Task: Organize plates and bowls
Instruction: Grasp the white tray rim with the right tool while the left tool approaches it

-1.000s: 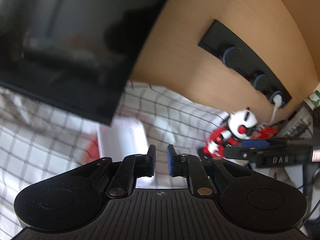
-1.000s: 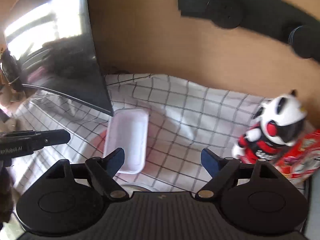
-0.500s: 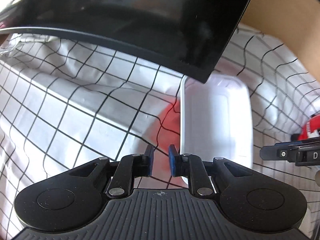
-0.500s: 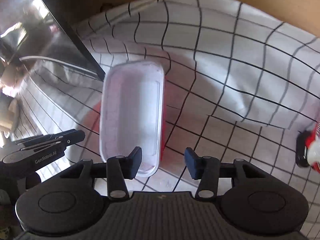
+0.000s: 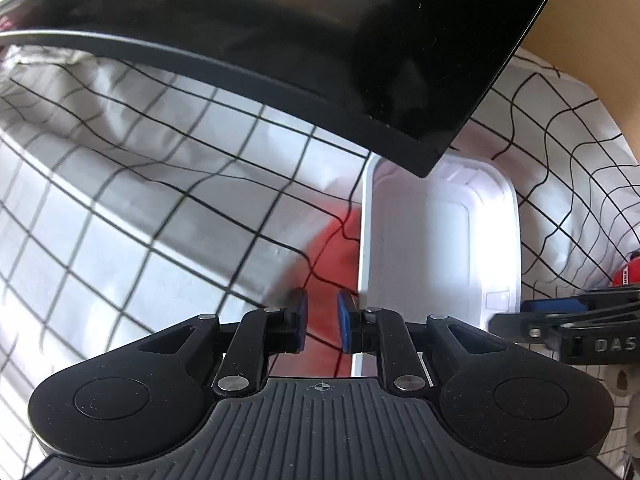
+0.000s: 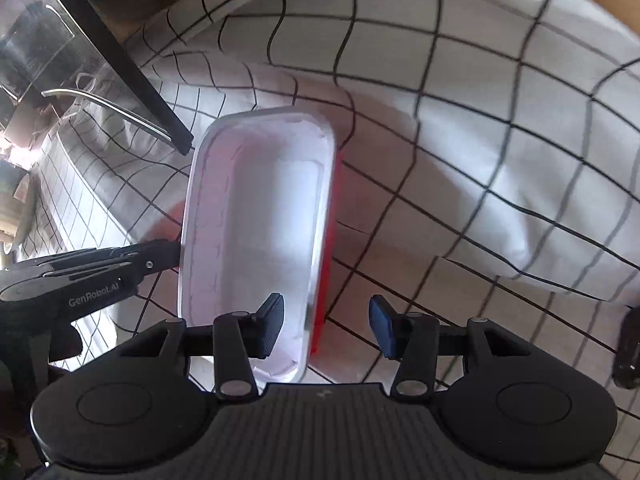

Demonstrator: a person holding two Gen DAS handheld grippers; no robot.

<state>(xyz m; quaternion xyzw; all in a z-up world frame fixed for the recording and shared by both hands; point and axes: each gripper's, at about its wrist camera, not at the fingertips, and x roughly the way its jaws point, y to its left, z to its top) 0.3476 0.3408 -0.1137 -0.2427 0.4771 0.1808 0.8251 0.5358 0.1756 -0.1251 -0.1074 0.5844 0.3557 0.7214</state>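
Observation:
A white rectangular dish (image 5: 440,256) with a red outer side (image 6: 324,264) lies on the checked cloth. My left gripper (image 5: 321,320) hovers low just outside the dish's left rim, its jaws only a narrow gap apart over a red patch on the cloth. It also shows as a dark arm, the left gripper (image 6: 100,272), with its tip at that rim. My right gripper (image 6: 327,330) straddles the dish's right rim, one finger inside and one outside. Neither pad presses on the rim. It enters the left wrist view as the right gripper (image 5: 560,320).
A black curved monitor (image 5: 320,40) overhangs the dish's far end and shows again as the monitor (image 6: 120,60). Wrinkled white checked cloth (image 6: 480,160) covers the table. A red and white toy (image 5: 628,272) stands at the right edge. A wooden wall (image 5: 600,20) is behind.
Both grippers have come down and tipped toward the white dish, which now fills the views. The right jaws have narrowed from wide to about the rim. The left jaws stand slightly wider.

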